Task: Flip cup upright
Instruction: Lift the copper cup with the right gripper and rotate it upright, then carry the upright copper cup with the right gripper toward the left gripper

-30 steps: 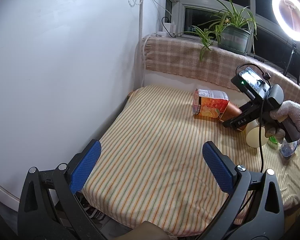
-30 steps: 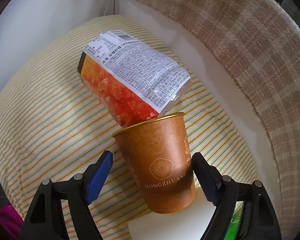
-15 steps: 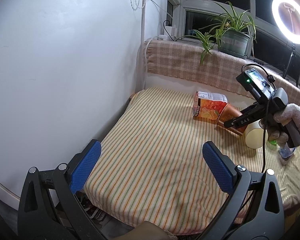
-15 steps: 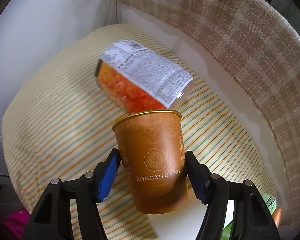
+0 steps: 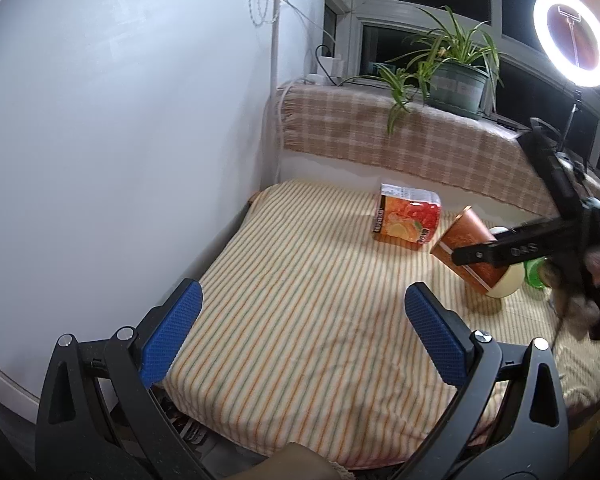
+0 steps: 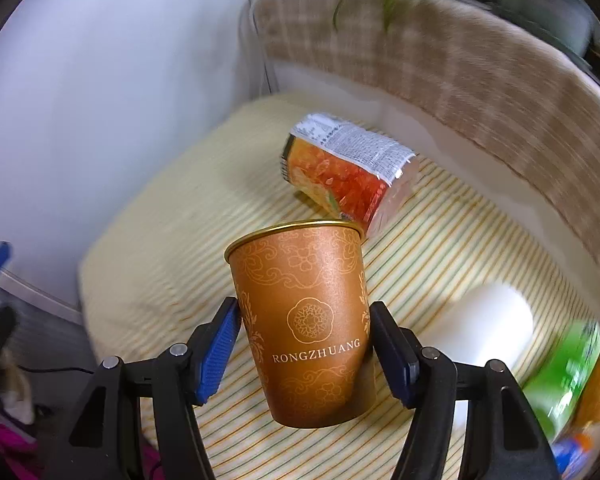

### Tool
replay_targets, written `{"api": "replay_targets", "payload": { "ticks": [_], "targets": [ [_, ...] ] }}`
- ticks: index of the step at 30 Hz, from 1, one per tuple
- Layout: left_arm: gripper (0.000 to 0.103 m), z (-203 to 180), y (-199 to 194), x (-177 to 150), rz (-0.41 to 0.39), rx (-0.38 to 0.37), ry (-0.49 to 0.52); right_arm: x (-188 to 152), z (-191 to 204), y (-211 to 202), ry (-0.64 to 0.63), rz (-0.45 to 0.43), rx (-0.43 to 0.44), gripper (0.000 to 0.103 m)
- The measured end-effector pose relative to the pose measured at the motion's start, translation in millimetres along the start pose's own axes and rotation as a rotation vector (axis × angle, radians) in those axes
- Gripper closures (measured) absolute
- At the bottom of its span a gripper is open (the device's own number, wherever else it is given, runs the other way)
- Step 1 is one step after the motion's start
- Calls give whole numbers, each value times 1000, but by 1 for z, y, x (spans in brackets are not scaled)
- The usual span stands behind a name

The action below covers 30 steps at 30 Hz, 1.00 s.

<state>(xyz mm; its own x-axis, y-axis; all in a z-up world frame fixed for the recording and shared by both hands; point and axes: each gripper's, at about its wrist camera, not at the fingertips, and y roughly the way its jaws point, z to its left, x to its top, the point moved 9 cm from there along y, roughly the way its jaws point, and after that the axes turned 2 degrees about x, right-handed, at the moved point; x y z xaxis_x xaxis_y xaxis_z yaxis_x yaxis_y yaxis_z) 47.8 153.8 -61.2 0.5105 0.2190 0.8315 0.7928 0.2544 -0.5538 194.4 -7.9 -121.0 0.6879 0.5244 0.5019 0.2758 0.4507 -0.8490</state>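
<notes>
A copper-orange paper cup (image 6: 304,320) with gold patterns and the word RONGZHUANG is held between the blue pads of my right gripper (image 6: 305,344), which is shut on its lower body. The cup is lifted off the striped cloth and tilted, its rim pointing up and away. In the left wrist view the cup (image 5: 466,242) shows at the right, gripped by my right gripper (image 5: 476,257), leaning with its rim to the upper left. My left gripper (image 5: 300,334) is open and empty over the near part of the cloth.
An orange snack bag (image 5: 406,220) lies behind the cup; it also shows in the right wrist view (image 6: 348,172). A white cup (image 6: 484,328) lies on its side to the right, beside a green packet (image 6: 564,376). The white wall (image 5: 120,140) is at the left. A plaid-covered ledge (image 5: 420,144) with a potted plant (image 5: 452,80) is at the back.
My right gripper closed on the cup, lifted it off the cloth away from the snack bag and white cup, and tipped its rim upward. My left gripper stayed put.
</notes>
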Motion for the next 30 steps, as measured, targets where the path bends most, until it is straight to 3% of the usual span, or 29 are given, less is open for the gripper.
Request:
{"api": "replay_targets", "payload": {
  "ticks": [8,17,24,30],
  "targets": [
    [0,-39,7,1,22,-87,33,-63,-28,-49,242,-104,-27,36],
    [0,-99,17,-9,98,-233,57,-131,-74,-60,553,-133,-61,35],
    [0,-135,25,-16,183,-331,44,-156,-102,-48,759,-141,-12,35],
    [3,-158,32,-24,256,-388,28,-163,-108,-46,794,-153,11,29]
  ]
}}
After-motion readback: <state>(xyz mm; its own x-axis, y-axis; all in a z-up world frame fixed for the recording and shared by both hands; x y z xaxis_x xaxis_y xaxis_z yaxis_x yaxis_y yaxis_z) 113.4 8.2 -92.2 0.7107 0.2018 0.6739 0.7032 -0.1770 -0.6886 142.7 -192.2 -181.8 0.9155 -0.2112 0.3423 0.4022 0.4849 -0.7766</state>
